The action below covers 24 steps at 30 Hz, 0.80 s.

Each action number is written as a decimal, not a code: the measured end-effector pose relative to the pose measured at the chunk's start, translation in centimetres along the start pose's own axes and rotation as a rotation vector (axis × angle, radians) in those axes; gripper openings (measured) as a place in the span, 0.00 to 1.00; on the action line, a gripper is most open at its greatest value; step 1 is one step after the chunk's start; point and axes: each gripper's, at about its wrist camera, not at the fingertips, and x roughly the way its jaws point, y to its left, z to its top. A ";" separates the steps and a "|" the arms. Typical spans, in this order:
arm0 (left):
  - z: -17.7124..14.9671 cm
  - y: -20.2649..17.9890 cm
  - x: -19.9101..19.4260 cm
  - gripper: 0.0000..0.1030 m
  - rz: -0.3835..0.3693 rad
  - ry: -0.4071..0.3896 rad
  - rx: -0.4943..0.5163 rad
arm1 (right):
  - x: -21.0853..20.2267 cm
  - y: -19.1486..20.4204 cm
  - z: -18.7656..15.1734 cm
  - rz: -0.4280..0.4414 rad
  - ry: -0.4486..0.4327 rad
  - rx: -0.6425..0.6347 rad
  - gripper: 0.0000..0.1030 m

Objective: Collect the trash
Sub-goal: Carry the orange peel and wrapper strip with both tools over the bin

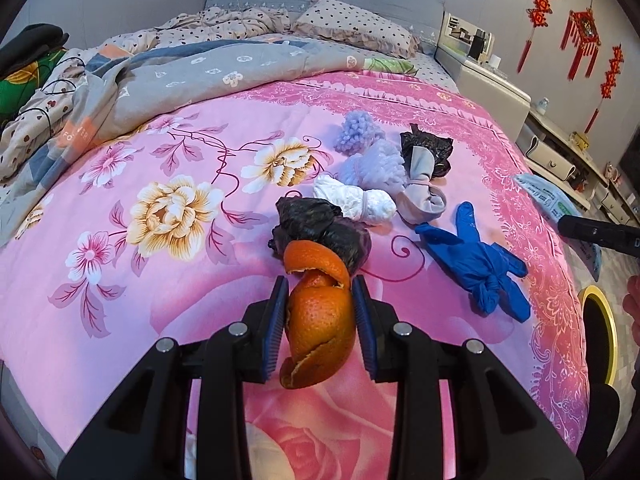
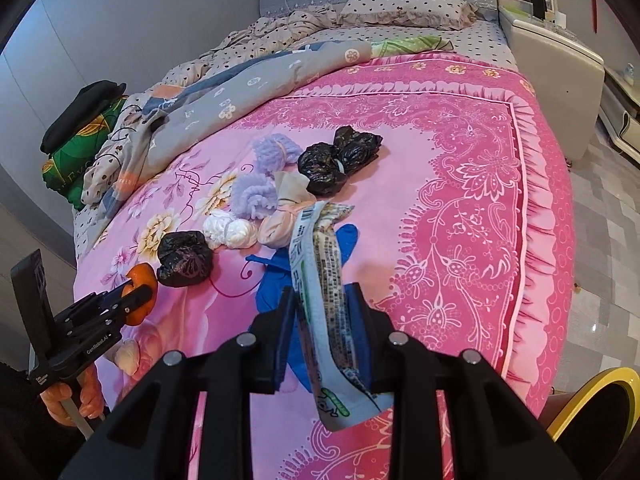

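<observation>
Black left tool (image 1: pixel 320 296) has blue ribbed pads (image 1: pixel 276 332), silver screws.

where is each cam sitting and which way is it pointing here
Left wrist view: sits on the left tongs, looking forward and down over the pink bedspread toward the headboard; its own black fingers show, clamped on an orange peel, with the right tongs' tip at the right edge.
Right wrist view: sits on the right tongs, facing the same way from further right; its fingers pinch a printed wrapper, and the left tongs and a hand show at left.
Shared: the bedspread, blue glove, black bags, orange peel, yellow-rimmed bin.
</observation>
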 end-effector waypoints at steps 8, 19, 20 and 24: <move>0.0 -1.7 -3.1 0.29 -0.012 -0.040 0.019 | -4.0 -0.6 -1.9 0.010 -0.054 0.011 0.25; 0.5 -6.5 -7.3 0.29 -0.062 -0.086 0.074 | -9.1 -2.0 -4.1 0.016 -0.106 0.047 0.25; 0.5 -7.4 -7.6 0.29 -0.067 -0.089 0.083 | -9.8 -2.2 -4.3 0.011 -0.116 0.050 0.25; 0.6 -9.8 -8.6 0.30 -0.090 -0.100 0.116 | -12.0 -3.0 -5.1 -0.003 -0.145 0.061 0.25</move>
